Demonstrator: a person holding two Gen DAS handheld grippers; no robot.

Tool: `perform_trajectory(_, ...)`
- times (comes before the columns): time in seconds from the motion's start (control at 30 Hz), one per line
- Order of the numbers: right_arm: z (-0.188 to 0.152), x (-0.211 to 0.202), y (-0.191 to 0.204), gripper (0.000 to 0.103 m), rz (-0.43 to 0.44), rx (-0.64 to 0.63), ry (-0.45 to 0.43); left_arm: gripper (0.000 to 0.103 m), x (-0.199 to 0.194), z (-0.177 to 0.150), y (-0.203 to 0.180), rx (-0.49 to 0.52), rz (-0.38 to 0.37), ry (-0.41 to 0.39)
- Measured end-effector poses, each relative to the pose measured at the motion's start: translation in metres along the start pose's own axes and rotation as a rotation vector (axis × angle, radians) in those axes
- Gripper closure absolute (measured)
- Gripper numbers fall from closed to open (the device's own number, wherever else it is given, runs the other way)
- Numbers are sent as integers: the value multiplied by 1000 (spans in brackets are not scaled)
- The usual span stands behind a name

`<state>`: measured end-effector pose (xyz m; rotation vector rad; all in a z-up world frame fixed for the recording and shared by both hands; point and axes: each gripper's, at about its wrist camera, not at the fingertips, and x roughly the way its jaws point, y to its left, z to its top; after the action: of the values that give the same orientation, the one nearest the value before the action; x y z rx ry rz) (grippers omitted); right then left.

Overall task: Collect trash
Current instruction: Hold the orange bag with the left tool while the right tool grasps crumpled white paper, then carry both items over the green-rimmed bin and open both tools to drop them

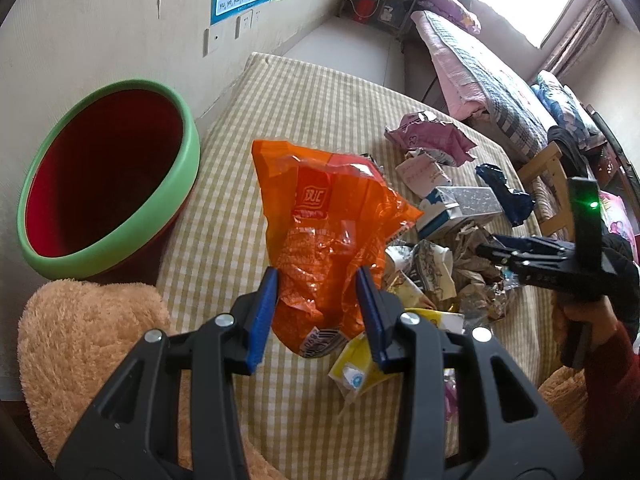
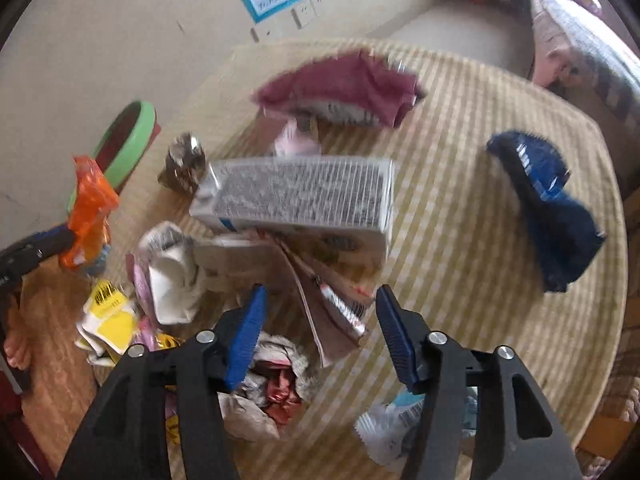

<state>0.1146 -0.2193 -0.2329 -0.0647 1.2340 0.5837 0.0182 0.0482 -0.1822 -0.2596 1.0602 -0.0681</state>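
Observation:
My left gripper (image 1: 316, 308) is shut on an orange snack bag (image 1: 324, 216) and holds it up above the checked tablecloth (image 1: 304, 92). The bag also shows at the left of the right wrist view (image 2: 90, 208). A red bin with a green rim (image 1: 108, 176) stands to the left of the bag. My right gripper (image 2: 318, 332) is open and empty above the trash pile, over a flattened pinkish wrapper (image 2: 332, 300) and near a white milk carton (image 2: 296, 196). It shows from the side in the left wrist view (image 1: 484, 248).
More trash lies on the table: a pink bag (image 2: 340, 88), a dark blue bag (image 2: 548, 208), a yellow wrapper (image 2: 108, 316), crumpled paper (image 2: 272, 384) and a white wrapper (image 2: 392, 424). A plush brown cushion (image 1: 92, 340) sits at the near left. A bed (image 1: 480, 64) stands beyond the table.

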Motion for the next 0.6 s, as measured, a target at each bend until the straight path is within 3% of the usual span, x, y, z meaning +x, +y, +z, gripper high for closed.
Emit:
perform_trajectory(0.03,-2,0,1,69,8,-4,2,64,0,0,0,1,2,0)
perform_trajectory(0.07,-4,-2,2,70,14,-5,-4,64,-1,-1,0,0,5,-1)
perform_trajectory(0.37,-7,-79,15,71,-30,89,-228,64,-4,3,-4,7,6,-22)
perform_trajectory(0.5,-7,-113,35,71,-64,100,-331,65,-11,8,-5,11,11,-59)
perform_trajectory(0.6,-4,-120,56,71,-39,101,-368,65,-18,14,-3,8,17,-85)
